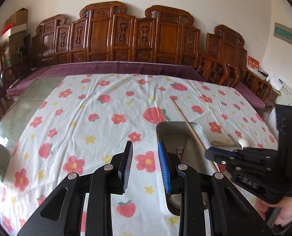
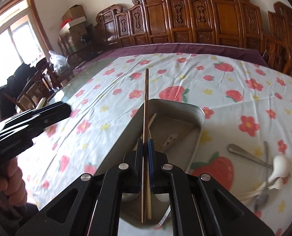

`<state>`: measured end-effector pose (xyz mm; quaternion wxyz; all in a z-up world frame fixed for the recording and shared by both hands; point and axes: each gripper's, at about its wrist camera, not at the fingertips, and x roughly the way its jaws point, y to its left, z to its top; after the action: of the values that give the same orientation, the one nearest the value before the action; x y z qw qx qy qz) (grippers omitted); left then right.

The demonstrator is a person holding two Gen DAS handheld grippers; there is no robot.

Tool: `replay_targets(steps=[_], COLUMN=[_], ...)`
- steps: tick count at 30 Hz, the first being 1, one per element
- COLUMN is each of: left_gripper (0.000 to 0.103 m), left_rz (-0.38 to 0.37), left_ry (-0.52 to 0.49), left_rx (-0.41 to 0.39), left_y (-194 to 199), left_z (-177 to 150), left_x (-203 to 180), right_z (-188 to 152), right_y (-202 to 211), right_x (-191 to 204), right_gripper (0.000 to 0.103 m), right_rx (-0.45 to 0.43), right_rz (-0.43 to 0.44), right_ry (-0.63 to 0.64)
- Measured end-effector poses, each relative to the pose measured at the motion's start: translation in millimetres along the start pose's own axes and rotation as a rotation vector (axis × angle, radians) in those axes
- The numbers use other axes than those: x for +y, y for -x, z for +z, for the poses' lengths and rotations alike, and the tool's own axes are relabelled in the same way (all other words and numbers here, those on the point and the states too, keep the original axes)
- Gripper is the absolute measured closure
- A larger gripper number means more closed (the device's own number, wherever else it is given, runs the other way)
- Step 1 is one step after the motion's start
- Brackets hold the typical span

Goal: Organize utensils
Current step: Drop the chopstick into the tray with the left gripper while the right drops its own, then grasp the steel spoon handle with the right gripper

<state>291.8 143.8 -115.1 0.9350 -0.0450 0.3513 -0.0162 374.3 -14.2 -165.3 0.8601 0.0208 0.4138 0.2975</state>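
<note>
Right wrist view — right gripper jaws clamped on chopstick above tray; left gripper jaws apart, empty.

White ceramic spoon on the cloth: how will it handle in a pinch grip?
The white ceramic spoon looks glazed and curved, so probably slippery between pads. It rests across metal spoons, so it may rock or drag them. Likely brittle if dropped.

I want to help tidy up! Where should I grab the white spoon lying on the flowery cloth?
Take the white spoon by its handle, coming straight down from above. It lies on the tablecloth, right of the metal tray, crossed with metal spoons, so a sideways approach would probably bump them. The bowl looks too round and wide.
</note>
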Motion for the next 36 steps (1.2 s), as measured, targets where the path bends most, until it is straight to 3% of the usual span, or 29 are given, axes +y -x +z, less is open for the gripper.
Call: replay_targets(steps=[12, 18, 27, 29, 32, 36], left_gripper=[0.078, 0.078, 0.077, 0.073, 0.071, 0.065], left_rz=[-0.010, -0.027, -0.062, -0.077, -0.096, -0.122], left_ry=[0.018, 0.007, -0.054, -0.075, -0.105, -0.134], left_rx=[0.009, 0.011, 0.017, 0.021, 0.021, 0.035], left_y=[-3, -3, -4, -5, -4, -8], left_z=[0, -3, -11, -13, -17, -25], left_x=[6, -2, -37, -48, -64, -84], right_z=[-12, -23, -63, -69, -76, -80], right_y=[-22, 8, 77, 86, 92, 92], right_x=[-1, -11, -83, -101, -119, -136], right_gripper=[0.096, 0.096, 0.096, 0.096, 0.096, 0.087], right_rx=[0.044, 0.013, 0.006, 0.013, 0.021, 0.027], right_rz=[-0.042, -0.073, -0.270, -0.305, -0.327, -0.349], right_ry=[-0.022, 0.011, -0.016, -0.039, -0.071, -0.097])
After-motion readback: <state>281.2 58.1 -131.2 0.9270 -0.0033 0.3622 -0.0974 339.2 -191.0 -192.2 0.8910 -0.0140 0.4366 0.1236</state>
